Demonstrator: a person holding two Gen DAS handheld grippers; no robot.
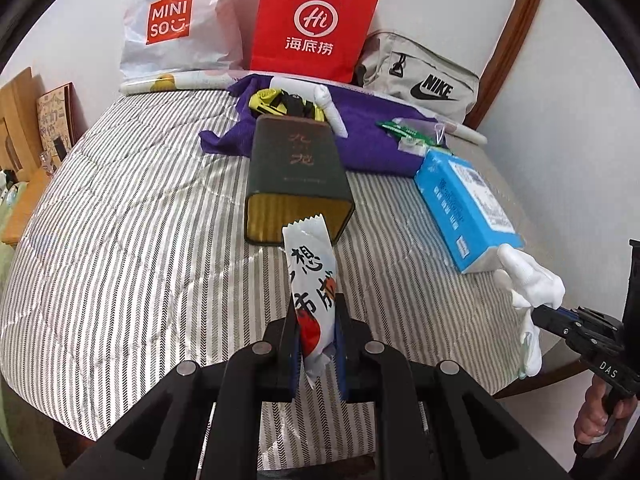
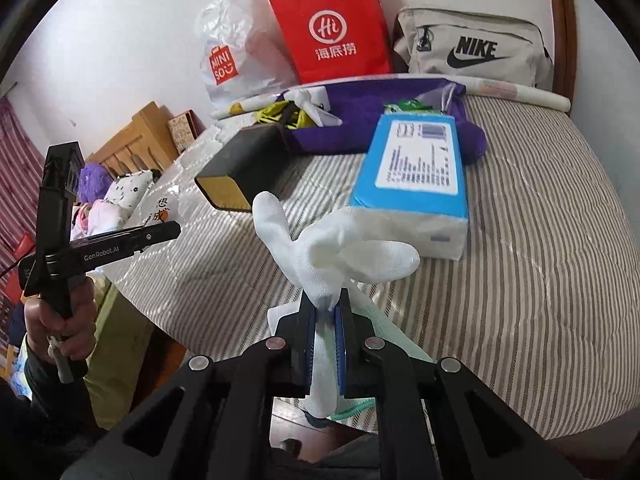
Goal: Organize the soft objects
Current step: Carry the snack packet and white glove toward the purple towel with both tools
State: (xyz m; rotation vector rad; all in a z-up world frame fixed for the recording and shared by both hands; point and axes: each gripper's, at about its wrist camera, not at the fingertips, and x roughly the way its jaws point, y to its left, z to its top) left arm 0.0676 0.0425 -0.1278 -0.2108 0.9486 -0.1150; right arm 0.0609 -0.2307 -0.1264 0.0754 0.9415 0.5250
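My left gripper (image 1: pixel 316 312) is shut on a white snack packet (image 1: pixel 310 280) with black and orange print, held upright above the striped bedspread (image 1: pixel 140 240). My right gripper (image 2: pixel 327 304) is shut on a white knit glove (image 2: pixel 332 252) whose fingers splay out above the bed; it also shows in the left wrist view (image 1: pixel 528 284) at the right edge. A blue tissue pack (image 2: pixel 416 176) lies just beyond the glove. A dark green tin (image 1: pixel 296 184) lies on its side, open end toward me, just beyond the packet.
A purple cloth (image 1: pixel 360 136) with a yellow-black item and a green packet lies at the back. A red paper bag (image 1: pixel 316 24), a white Miniso bag (image 1: pixel 176 28) and a grey Nike bag (image 1: pixel 424 76) lean on the wall. A wooden bedside unit (image 2: pixel 136 140) stands left.
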